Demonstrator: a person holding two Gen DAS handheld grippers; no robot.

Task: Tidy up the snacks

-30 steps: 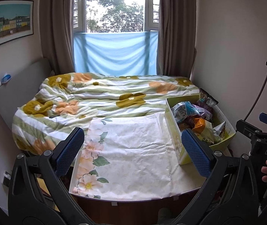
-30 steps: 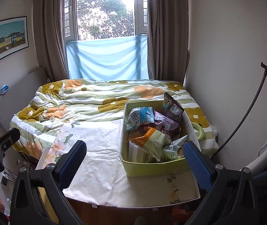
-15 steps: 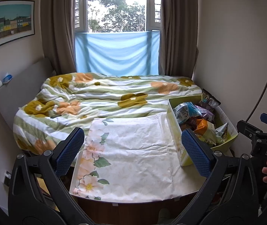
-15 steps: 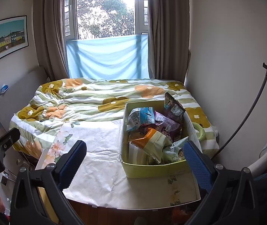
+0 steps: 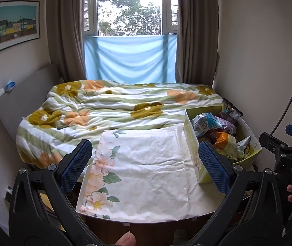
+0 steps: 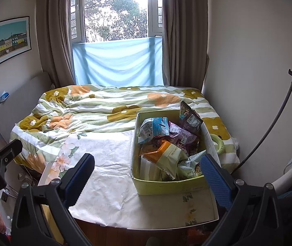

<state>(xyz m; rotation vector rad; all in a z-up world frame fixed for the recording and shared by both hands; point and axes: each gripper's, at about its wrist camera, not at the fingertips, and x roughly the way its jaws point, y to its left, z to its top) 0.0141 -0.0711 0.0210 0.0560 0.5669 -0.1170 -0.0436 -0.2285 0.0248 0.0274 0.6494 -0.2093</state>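
A yellow-green cardboard box [image 6: 166, 186] [image 5: 193, 153] full of several snack bags sits on the right of a white floral cloth [image 6: 109, 164] [image 5: 146, 168]. On top lie a blue bag [image 6: 154, 128], an orange-and-white bag [image 6: 166, 155] [image 5: 226, 141] and a dark bag [image 6: 189, 116] [image 5: 229, 109] standing at the back. My left gripper [image 5: 146, 162] is open and held above the near edge of the cloth, left of the box. My right gripper [image 6: 148, 174] is open just in front of the box, with nothing between its fingers.
The cloth covers a board [image 5: 125, 221] at the foot of a bed with a green-striped flowered duvet [image 5: 113, 106]. A wall [image 6: 248, 61] stands close on the right, with a dark curved rod [image 6: 273, 127]. Curtains and a window lie behind the bed.
Both views have shifted only slightly; the left gripper has drifted a little, and the box and bags lie as before.
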